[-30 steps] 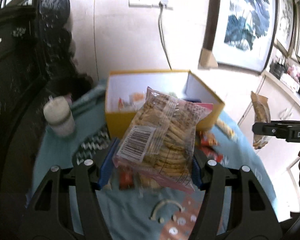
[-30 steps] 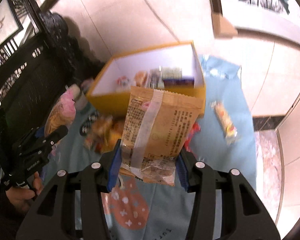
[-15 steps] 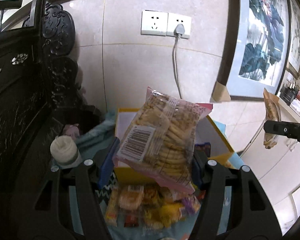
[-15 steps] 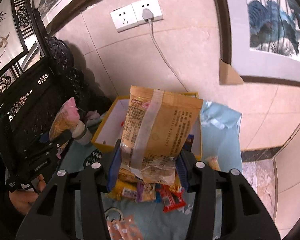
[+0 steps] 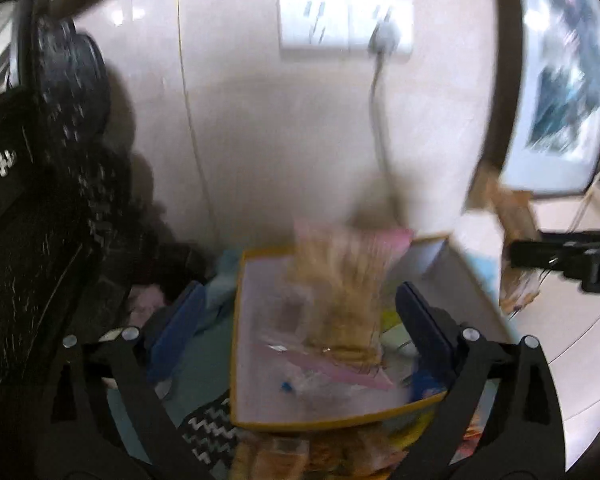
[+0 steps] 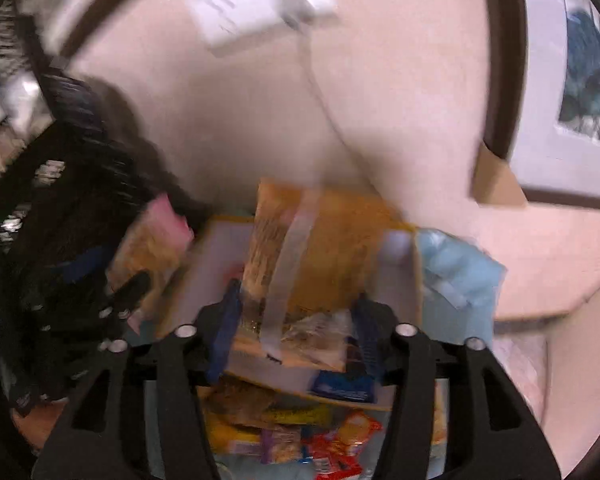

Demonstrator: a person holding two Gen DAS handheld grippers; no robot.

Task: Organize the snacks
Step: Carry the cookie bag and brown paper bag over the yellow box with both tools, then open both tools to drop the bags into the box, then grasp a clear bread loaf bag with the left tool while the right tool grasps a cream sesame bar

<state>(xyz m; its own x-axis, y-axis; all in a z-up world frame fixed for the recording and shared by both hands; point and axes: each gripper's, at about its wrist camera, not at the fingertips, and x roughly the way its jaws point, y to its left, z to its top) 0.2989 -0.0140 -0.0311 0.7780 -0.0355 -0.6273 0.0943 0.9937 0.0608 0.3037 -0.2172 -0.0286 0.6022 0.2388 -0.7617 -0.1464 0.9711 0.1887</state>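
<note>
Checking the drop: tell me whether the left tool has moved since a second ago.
Yes. The left tool has advanced toward the wall socket, over the yellow box, its jaws just opening.

Both tools are black plastic frames with cut-out windows and silver screws. The left tool [image 5: 298, 314] has blue pads [image 5: 418, 320], and so does the right tool [image 6: 296, 326].

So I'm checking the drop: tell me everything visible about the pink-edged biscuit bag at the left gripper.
The biscuit bag is clear plastic with pink edges, packed with tan biscuits, badly motion-blurred. It stands roughly upright over the yellow box, between the left gripper jaws, which have just been opening; both blue pads stand clear of it. Whether its bottom touches the box is unclear.
</note>
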